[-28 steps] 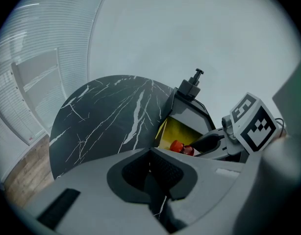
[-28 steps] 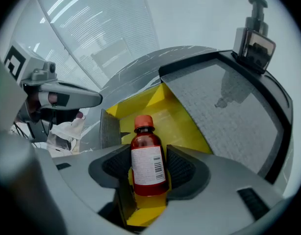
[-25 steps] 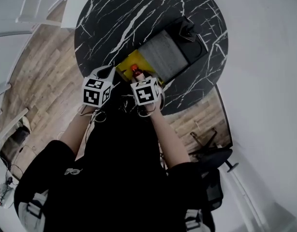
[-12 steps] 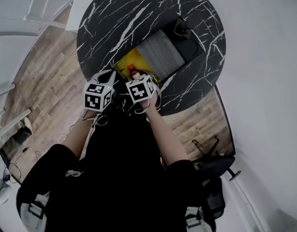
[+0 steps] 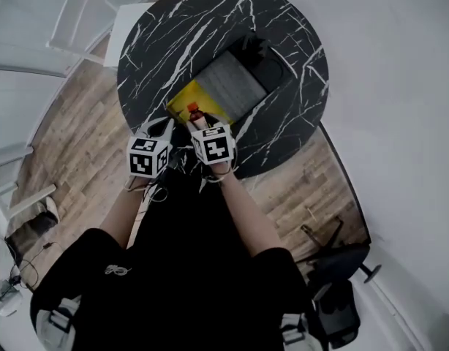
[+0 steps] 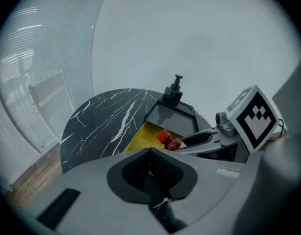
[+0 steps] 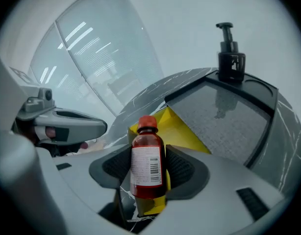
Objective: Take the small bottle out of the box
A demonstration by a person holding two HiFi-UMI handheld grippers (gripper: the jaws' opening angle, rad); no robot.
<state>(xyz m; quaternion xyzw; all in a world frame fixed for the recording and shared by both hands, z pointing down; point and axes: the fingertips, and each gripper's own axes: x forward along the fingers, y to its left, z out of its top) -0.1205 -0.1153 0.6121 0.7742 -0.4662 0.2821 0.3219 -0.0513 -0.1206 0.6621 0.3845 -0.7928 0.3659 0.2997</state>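
Small bottle [image 7: 148,155] is standing upright between the jaws of the right gripper [image 7: 149,173], its long axis running straight up the frame and its orange-red screw cap pointing to the top. It is a rounded cylinder of dark red, see-through plastic, with a white paper label and barcode facing the camera. The ribbed black pads are clamping it on both sides at the label, and its base is hanging below them. Behind it and showing under it, the yellow box [image 7: 182,129] is lying open, smooth and flat-sided, one corner jutting up at centre frame. In the head view the bottle is sitting over the near edge of that box.

Toward the upper right, a grey speckled panel [image 7: 229,116] with a raised black rim is adjoining the box, and a black pump dispenser [image 7: 231,58] is standing at its far end. All of this is resting on a round bench [image 5: 173,35] of black marble with white veins, above a wood-plank floor [image 5: 71,123].

The left gripper [image 6: 151,173] is hovering just left of the right one, its jaws pressing together on nothing.
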